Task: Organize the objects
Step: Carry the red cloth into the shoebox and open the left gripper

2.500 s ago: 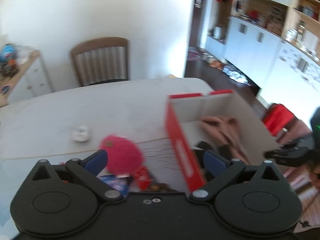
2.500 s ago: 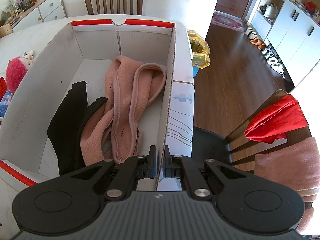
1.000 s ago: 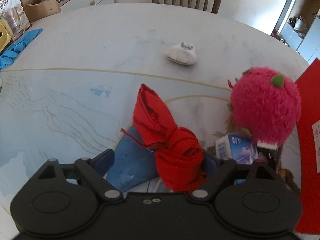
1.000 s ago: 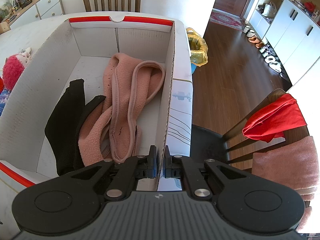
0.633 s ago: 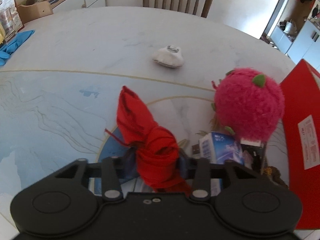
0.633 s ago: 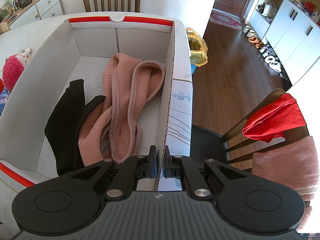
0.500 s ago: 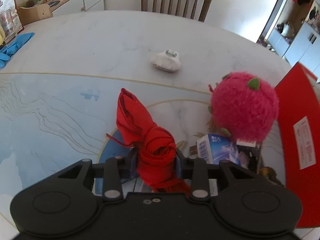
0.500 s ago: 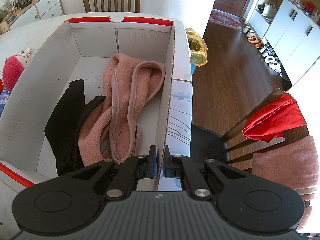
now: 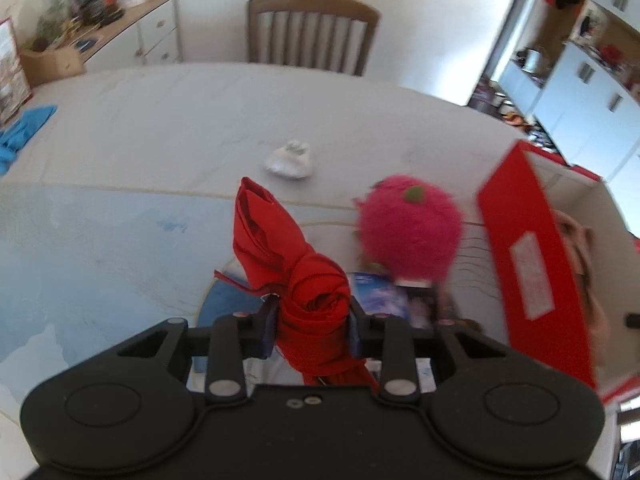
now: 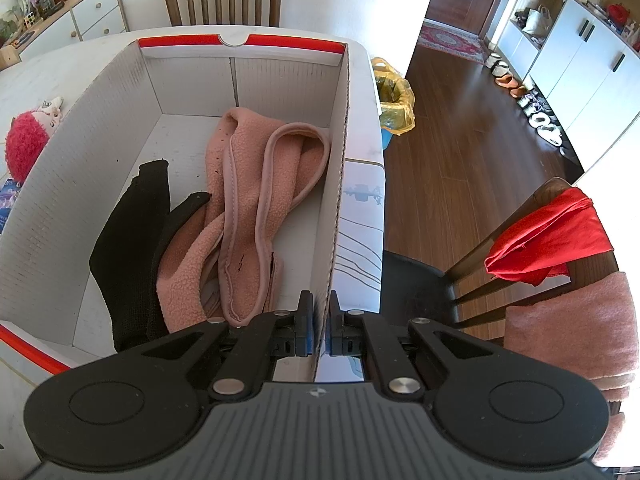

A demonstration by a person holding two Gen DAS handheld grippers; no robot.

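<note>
My left gripper (image 9: 312,330) is shut on a rolled red cloth (image 9: 292,264), which hangs lifted above the table (image 9: 160,140). To its right stand a pink fuzzy plush (image 9: 410,228) and the red-sided cardboard box (image 9: 532,264). In the right wrist view my right gripper (image 10: 319,330) is shut on the near right wall of that box (image 10: 340,184). Inside the box lie a pink fleece garment (image 10: 248,200) and a black cloth (image 10: 132,248). The plush (image 10: 24,146) shows left of the box.
A small white object (image 9: 290,160) lies mid-table. A blue packet (image 9: 380,296) and dark small items sit under the plush. A blue cloth (image 9: 20,136) is at the far left edge. Wooden chairs stand behind the table (image 9: 312,32) and at the right (image 10: 540,232), the latter with red cloth draped over it.
The left jaws closed from wide onto the red cloth, then lifted it off the table; the view tilted up and the box came into sight. The right gripper stayed still on the box wall.
</note>
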